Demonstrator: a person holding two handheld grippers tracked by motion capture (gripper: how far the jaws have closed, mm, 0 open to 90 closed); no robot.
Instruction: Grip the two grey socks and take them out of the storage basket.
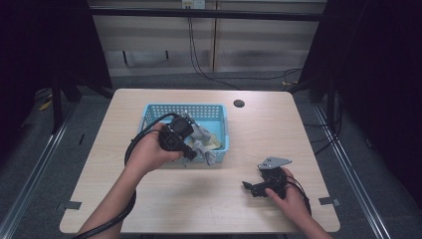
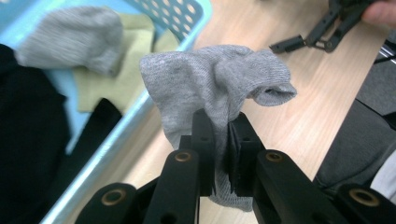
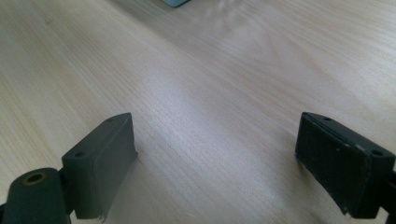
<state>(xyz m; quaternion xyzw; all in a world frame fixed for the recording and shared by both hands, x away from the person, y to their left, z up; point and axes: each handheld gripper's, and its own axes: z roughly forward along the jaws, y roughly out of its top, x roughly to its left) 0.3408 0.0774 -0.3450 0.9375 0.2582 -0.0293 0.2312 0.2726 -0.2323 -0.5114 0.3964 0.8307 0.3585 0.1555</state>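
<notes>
A blue plastic basket (image 1: 185,106) stands on the wooden table (image 1: 259,134), left of its middle. My left gripper (image 1: 193,152) is over the basket's front right corner, shut on a crumpled grey sock (image 1: 207,152). In the left gripper view the sock (image 2: 215,84) bulges above the closed jaws of the gripper (image 2: 222,140), beside the basket's rim (image 2: 189,35). Inside the basket lie another grey sock (image 2: 70,39), a yellow-green cloth (image 2: 123,74) and a black cloth (image 2: 28,126). My right gripper (image 1: 250,189) rests low over the table's front right, open, with bare wood between its pads (image 3: 100,158).
A round black cable hole (image 1: 239,103) sits in the table behind the basket's right side. Bare tabletop lies between the basket and the right gripper (image 2: 322,35). Dark curtains and metal frame rails flank the table, and cables run on the floor behind.
</notes>
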